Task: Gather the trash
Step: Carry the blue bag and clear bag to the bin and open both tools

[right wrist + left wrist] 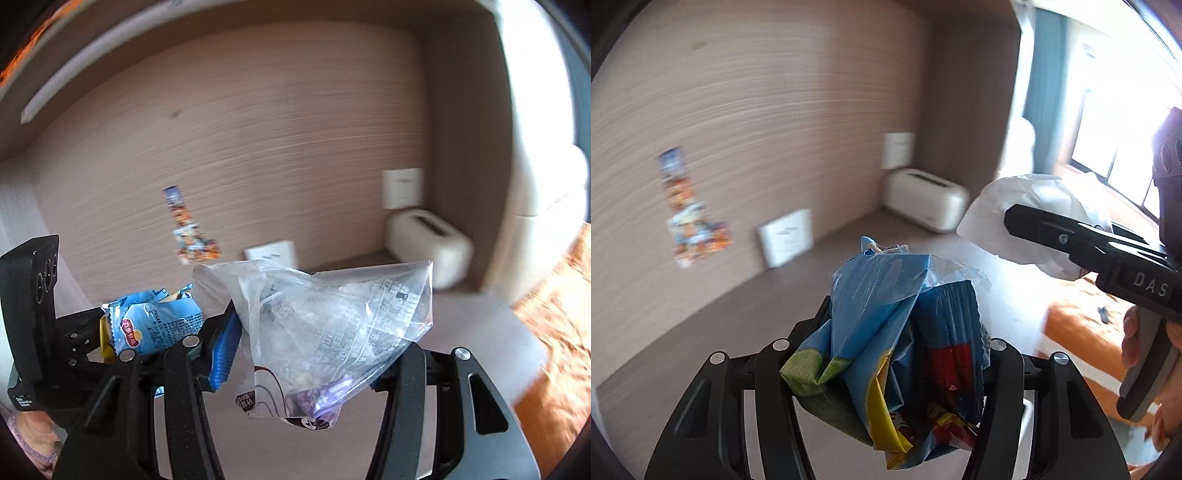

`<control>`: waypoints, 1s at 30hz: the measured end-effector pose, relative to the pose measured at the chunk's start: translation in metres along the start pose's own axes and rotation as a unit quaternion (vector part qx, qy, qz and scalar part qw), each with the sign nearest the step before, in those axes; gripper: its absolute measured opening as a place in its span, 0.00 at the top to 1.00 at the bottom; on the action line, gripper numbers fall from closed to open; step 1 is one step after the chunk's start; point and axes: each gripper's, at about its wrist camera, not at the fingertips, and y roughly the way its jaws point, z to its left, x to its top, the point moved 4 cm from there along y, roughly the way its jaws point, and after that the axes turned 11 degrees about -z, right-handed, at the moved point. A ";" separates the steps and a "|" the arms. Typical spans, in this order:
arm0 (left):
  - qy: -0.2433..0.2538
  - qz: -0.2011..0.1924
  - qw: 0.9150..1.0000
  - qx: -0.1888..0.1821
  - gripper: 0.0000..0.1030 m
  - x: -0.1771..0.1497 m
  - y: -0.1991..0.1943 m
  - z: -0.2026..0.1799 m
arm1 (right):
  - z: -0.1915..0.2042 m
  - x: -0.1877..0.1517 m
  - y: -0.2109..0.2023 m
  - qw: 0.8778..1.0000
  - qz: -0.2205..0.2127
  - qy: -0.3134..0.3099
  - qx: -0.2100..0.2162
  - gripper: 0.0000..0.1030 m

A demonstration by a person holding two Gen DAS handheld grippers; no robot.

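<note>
My left gripper is shut on a crumpled blue snack bag with yellow, red and green print, held above the desk. The bag also shows in the right wrist view, at the left. My right gripper is shut on a clear plastic wrapper with purple and brown print. In the left wrist view that wrapper looks white and sits at the right, with the right gripper's finger across it. Both grippers are side by side in the air.
A cream toaster stands in the far corner of the grey desk. A white card leans on the wood wall beside a colourful strip. A window and an orange surface lie to the right.
</note>
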 end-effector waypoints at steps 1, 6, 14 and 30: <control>0.005 0.003 1.000 -0.010 0.45 -0.004 -0.003 -0.013 | -0.014 -0.004 -0.015 1.000 -0.001 0.008 -0.014 0.47; 0.043 0.027 0.996 -0.070 0.45 -0.019 0.008 -0.096 | -0.079 -0.041 -0.070 0.996 0.004 0.043 -0.080 0.46; 0.094 0.053 0.982 -0.155 0.44 -0.049 0.025 -0.211 | -0.145 -0.091 -0.147 0.982 0.004 0.095 -0.165 0.46; 0.184 0.165 0.938 -0.243 0.44 -0.159 0.081 -0.327 | -0.251 -0.210 -0.212 0.933 0.027 0.240 -0.268 0.45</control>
